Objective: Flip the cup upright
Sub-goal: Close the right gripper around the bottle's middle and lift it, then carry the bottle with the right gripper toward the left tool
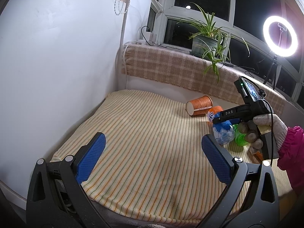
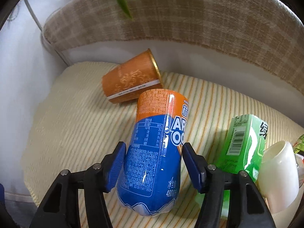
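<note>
An orange paper cup (image 1: 199, 104) lies on its side on the striped cloth (image 1: 144, 133) near the back; it also shows in the right wrist view (image 2: 131, 81), rim toward the right. A blue and orange bottle (image 2: 153, 152) stands between my right gripper's blue pads (image 2: 117, 167), and the jaws touch its sides. My right gripper (image 2: 153, 165) is in front of the cup, with the bottle between them. My left gripper (image 1: 152, 157) is open and empty, low over the cloth's near part, far from the cup.
A green carton (image 2: 245, 144) and a white cup (image 2: 279, 172) stand right of the bottle. A plaid-covered ledge (image 1: 180, 68) runs behind, with a potted plant (image 1: 207, 41) and a ring light (image 1: 280, 36). A white wall (image 1: 57, 57) is on the left.
</note>
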Tool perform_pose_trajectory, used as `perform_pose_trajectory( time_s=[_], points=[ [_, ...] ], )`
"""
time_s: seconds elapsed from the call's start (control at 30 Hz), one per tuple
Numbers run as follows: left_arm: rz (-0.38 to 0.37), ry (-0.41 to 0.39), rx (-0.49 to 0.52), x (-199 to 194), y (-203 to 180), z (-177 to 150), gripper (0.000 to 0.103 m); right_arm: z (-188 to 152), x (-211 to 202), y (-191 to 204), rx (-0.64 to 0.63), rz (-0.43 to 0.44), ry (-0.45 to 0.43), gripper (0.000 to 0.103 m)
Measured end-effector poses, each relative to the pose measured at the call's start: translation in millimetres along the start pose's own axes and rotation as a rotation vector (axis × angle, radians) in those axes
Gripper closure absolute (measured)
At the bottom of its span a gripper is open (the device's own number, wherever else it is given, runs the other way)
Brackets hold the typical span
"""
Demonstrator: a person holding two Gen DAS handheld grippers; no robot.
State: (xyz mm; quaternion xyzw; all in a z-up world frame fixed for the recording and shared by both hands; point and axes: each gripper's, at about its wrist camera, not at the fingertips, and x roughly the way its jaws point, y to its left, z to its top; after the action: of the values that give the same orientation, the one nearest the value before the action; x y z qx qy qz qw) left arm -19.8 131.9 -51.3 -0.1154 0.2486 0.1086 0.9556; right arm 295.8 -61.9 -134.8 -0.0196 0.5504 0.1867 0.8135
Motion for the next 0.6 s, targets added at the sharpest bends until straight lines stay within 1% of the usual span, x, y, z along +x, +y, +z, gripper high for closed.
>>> perform_pose_trajectory(
  time_s=[0.1, 0.3, 0.43, 0.6],
  points=[
    [0.002, -0.003, -0.001, -1.5, 0.6, 0.7, 0.0, -9.7, -14.1, 6.7, -0.001, 0.023, -0.019, 0.041],
    [-0.009, -0.007, -0.002, -4.0, -1.8, -0.1, 0.0, -35.9, -45.7, 11.2, 0.011, 0.109, -0.077, 0.043],
    [-0.021, -0.009, 0.008, -6.0, -7.5, -1.9, 0.0, -60.3, -68.9, 9.2, 0.038, 0.184, -0.116, 0.043],
    [-0.046, -0.001, 0.021, -5.4, -17.9, -4.3, 0.0, -95.2, -90.8, 3.4, 0.063, 0.263, -0.123, 0.043]
  ],
)
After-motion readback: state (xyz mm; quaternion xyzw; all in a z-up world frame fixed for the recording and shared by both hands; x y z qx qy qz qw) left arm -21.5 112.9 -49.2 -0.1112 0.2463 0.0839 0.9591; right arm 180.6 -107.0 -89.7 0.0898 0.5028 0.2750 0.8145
